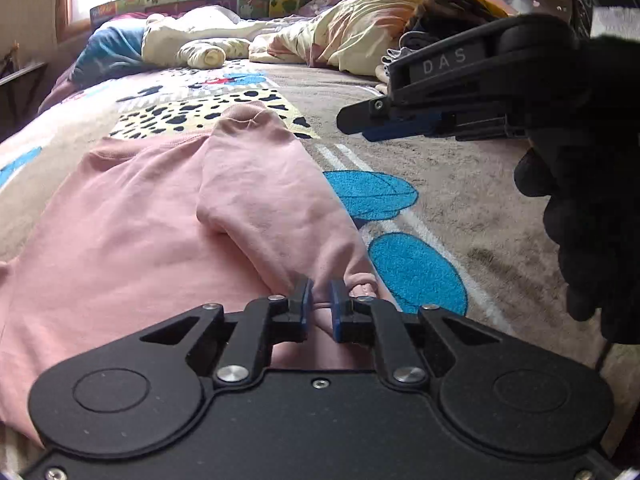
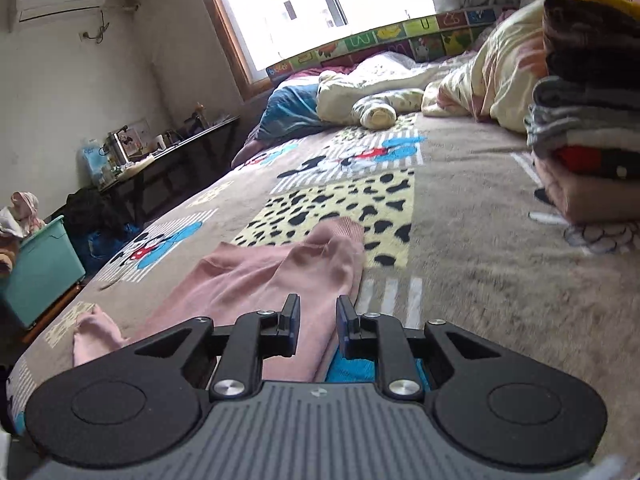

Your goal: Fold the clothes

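My left tongs [image 1: 319, 300], nearly closed, pinch the pink sweatshirt [image 1: 140, 220] sleeve cuff at 6 o'clock for folding; my right tongs [image 2: 318, 316] hover parted, empty.

A lived-in home bedroom. Large bed [image 2: 460, 208] under a cartoon-print blanket, rumpled duvet [image 2: 492, 80] and pillows by the window [image 2: 320, 4], stack of folded clothes [image 2: 588, 120] at one side, wall air conditioner [image 2: 60, 0], cluttered side table [image 2: 176, 152], teal storage bin [image 2: 40, 272].
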`<state>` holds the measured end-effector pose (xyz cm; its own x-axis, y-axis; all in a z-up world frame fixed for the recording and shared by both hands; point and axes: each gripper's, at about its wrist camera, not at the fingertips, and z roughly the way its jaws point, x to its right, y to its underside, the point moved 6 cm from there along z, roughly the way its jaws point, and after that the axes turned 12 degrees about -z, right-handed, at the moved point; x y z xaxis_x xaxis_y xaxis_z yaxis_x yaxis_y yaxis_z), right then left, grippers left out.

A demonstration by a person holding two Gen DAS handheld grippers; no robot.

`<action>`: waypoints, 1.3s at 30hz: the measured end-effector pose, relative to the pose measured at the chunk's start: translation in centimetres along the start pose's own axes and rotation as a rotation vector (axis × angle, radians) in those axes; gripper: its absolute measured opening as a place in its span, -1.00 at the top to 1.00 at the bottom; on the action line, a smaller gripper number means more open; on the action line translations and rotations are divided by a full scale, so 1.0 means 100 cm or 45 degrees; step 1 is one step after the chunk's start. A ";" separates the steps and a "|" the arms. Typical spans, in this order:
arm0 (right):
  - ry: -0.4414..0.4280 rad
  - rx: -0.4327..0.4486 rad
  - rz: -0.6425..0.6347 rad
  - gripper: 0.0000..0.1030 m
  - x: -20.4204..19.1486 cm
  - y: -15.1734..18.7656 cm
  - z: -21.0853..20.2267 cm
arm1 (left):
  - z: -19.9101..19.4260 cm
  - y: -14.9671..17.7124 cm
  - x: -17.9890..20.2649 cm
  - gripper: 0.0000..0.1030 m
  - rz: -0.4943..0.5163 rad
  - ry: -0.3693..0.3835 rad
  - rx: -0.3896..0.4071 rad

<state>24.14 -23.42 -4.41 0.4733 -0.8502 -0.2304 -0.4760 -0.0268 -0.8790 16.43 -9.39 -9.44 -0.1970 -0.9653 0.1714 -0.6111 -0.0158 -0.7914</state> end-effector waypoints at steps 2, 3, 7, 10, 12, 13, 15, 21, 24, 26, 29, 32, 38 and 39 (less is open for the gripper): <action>-0.042 -0.022 0.059 0.57 -0.002 0.008 0.001 | -0.009 -0.006 -0.002 0.84 -0.044 0.028 0.006; -0.055 -0.027 0.080 0.57 -0.002 0.011 0.000 | -0.014 -0.009 -0.003 0.80 -0.065 0.041 0.010; -0.090 -0.014 0.077 0.57 -0.022 0.021 -0.010 | -0.017 -0.030 -0.027 0.79 -0.132 0.005 0.084; -0.102 -0.060 -0.028 0.58 -0.042 0.034 -0.011 | 0.000 -0.044 -0.048 0.79 -0.172 0.008 0.086; -0.070 -0.144 -0.162 0.61 -0.056 0.049 -0.006 | 0.024 -0.044 -0.061 0.79 -0.148 -0.022 -0.011; -0.045 -0.174 -0.212 0.62 -0.059 0.054 -0.004 | 0.034 -0.042 -0.065 0.69 -0.112 -0.061 -0.059; -0.023 -0.182 -0.257 0.64 -0.061 0.058 -0.003 | 0.026 -0.049 -0.071 0.68 -0.189 -0.039 -0.025; 0.029 -0.195 -0.374 0.64 -0.066 0.071 -0.002 | 0.031 -0.052 -0.070 0.64 -0.191 -0.038 -0.026; 0.045 -0.184 -0.434 0.64 -0.073 0.072 -0.004 | 0.028 -0.058 -0.083 0.63 -0.304 -0.070 -0.008; 0.062 -0.176 -0.487 0.63 -0.081 0.072 -0.006 | 0.017 -0.064 -0.090 0.63 -0.354 -0.098 0.042; 0.087 -0.163 -0.567 0.58 -0.092 0.071 -0.009 | 0.013 -0.073 -0.089 0.63 -0.396 -0.019 0.071; 0.111 -0.150 -0.646 0.60 -0.104 0.070 -0.013 | 0.025 -0.081 -0.081 0.57 -0.418 0.088 0.033; 0.082 -0.183 -0.601 0.58 -0.105 0.071 -0.022 | 0.025 -0.081 -0.086 0.23 -0.510 0.163 -0.037; 0.074 -0.191 -0.584 0.52 -0.104 0.071 -0.024 | 0.014 -0.084 -0.090 0.16 -0.541 0.185 0.014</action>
<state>14.07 -16.03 -7.26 0.6194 -0.7608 0.1939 -0.3317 -0.4774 -0.8137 24.43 -0.98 -5.15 -0.0363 -0.8260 0.5625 -0.6532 -0.4064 -0.6389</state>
